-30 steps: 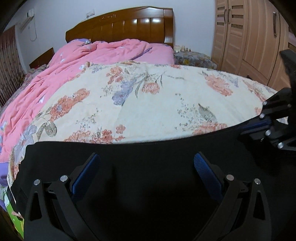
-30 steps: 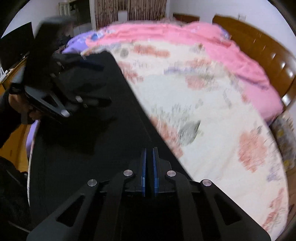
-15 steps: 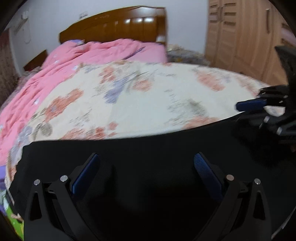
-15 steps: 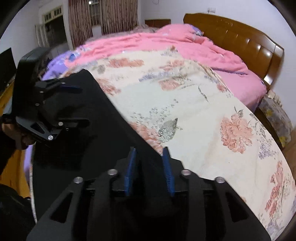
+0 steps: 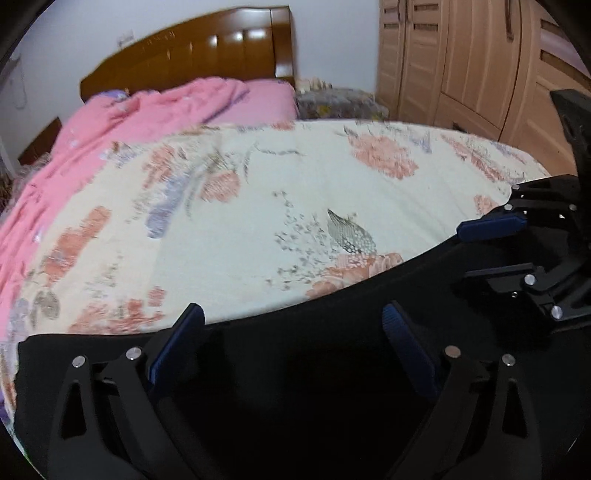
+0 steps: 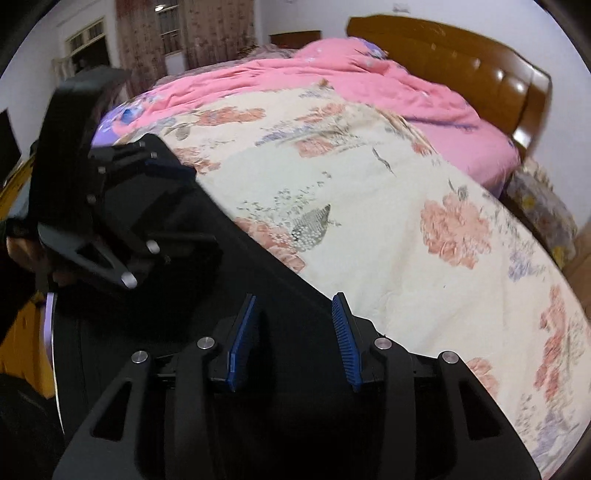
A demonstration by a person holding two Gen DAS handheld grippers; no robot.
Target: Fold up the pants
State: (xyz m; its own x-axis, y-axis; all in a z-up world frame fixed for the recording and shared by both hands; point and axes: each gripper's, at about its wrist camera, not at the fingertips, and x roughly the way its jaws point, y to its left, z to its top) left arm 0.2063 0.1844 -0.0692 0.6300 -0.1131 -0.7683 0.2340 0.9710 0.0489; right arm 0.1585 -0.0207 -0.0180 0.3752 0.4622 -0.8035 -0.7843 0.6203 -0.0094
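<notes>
The black pants lie flat along the near edge of the bed, on the floral sheet. They also fill the lower left of the right wrist view. My left gripper is open, its blue pads wide apart just above the pants near their far edge. My right gripper is open over the pants' edge, holding nothing. It shows at the right of the left wrist view, and the left gripper shows in the right wrist view.
A pink quilt covers the far side of the bed below a wooden headboard. A wooden wardrobe stands at the right. A cluttered nightstand sits beside the bed. Curtains and a window are across the room.
My right gripper has opened: its pads were pressed together a second ago and now stand apart. Both grippers shifted slightly over the pants. The left gripper stayed open.
</notes>
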